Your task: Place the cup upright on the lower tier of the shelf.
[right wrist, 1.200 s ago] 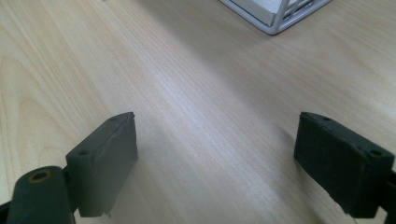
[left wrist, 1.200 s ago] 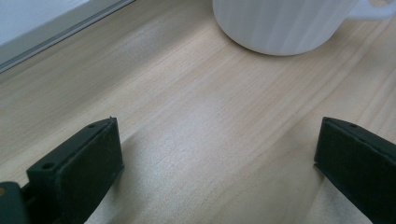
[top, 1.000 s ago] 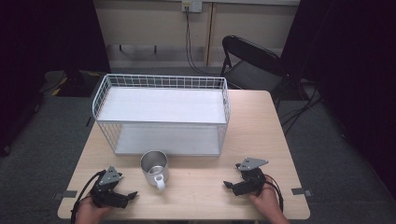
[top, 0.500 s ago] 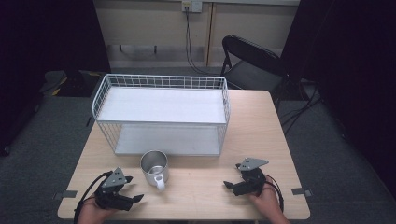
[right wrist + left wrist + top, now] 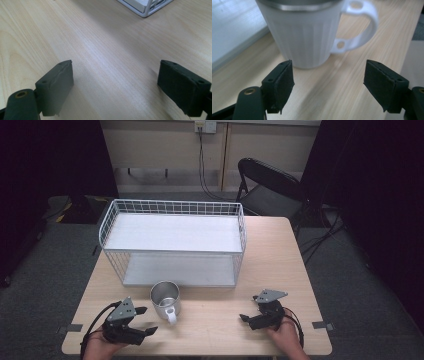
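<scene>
Near left on the table [image 5: 295, 270]: left gripper [image 5: 141, 321], jaws spread wide, holding nothing, aimed at the mug [image 5: 165, 299] just to its right. One mug, white with a metal rim, standing upright, mouth up, handle [image 5: 171, 316] pointing to the near edge; close before the spread jaws in the left gripper view. Behind it, one white wire rack [image 5: 172, 240], long axis left to right. Near right: right gripper [image 5: 248, 312], jaws spread, empty. No readable writing anywhere.
</scene>
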### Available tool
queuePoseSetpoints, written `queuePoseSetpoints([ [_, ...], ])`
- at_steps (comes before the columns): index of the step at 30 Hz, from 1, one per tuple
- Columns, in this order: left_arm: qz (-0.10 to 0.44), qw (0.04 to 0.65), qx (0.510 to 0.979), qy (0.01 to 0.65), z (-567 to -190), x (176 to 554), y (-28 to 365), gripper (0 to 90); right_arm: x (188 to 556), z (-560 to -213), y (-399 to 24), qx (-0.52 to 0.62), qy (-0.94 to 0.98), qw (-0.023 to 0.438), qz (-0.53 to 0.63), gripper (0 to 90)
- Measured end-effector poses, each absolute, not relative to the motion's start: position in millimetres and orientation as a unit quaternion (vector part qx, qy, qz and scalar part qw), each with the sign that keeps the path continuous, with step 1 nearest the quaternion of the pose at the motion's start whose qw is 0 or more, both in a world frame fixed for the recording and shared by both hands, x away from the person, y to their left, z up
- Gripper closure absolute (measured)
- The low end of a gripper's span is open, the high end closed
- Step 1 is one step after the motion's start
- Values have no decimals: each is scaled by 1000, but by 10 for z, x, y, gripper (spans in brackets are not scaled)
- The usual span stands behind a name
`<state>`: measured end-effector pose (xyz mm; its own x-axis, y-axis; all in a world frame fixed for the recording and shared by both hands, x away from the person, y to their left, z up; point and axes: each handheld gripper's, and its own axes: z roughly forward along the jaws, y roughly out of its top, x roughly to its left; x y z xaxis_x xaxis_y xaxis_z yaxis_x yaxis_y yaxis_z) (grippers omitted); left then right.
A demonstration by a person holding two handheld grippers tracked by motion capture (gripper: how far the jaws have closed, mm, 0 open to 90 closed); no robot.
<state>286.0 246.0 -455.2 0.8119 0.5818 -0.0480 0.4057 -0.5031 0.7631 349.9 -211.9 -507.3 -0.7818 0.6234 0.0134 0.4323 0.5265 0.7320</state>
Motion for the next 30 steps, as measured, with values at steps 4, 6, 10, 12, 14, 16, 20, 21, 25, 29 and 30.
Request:
queuePoseSetpoints([
  [4,107,421,856,281,-4410,2869,2445,242,3496,-5073,-2119,306,864,126,379,125],
  [6,105,422,856,278,-4378,2870,2437,247,3496,-5073,-2119,307,864,126,379,125],
  [10,104,424,857,273,-4344,2865,2416,255,3496,-5073,-2119,307,864,127,379,124],
  [12,106,425,857,271,-4309,2872,2414,254,3496,-5073,-2120,307,864,126,379,125],
  [14,109,429,854,272,-4287,2876,2418,254,3496,-5073,-2119,307,864,126,379,125],
  [16,113,431,852,275,-4266,2883,2425,254,3496,-5073,-2120,307,864,126,379,125],
  [20,119,438,849,271,-4215,2887,2422,257,3496,-5073,-2120,307,864,126,379,125],
  [21,121,443,847,268,-4192,2885,2417,260,3496,-5073,-2120,307,864,127,379,125],
  [25,125,451,844,262,-4143,2896,2370,272,3496,-5073,-2120,307,864,127,379,125],
  [29,125,457,843,256,-4116,2918,2301,285,3495,-5073,-2120,307,864,127,379,125],
  [30,124,459,842,255,-4110,2924,2281,288,3495,-5073,-2120,307,864,127,379,125],
])
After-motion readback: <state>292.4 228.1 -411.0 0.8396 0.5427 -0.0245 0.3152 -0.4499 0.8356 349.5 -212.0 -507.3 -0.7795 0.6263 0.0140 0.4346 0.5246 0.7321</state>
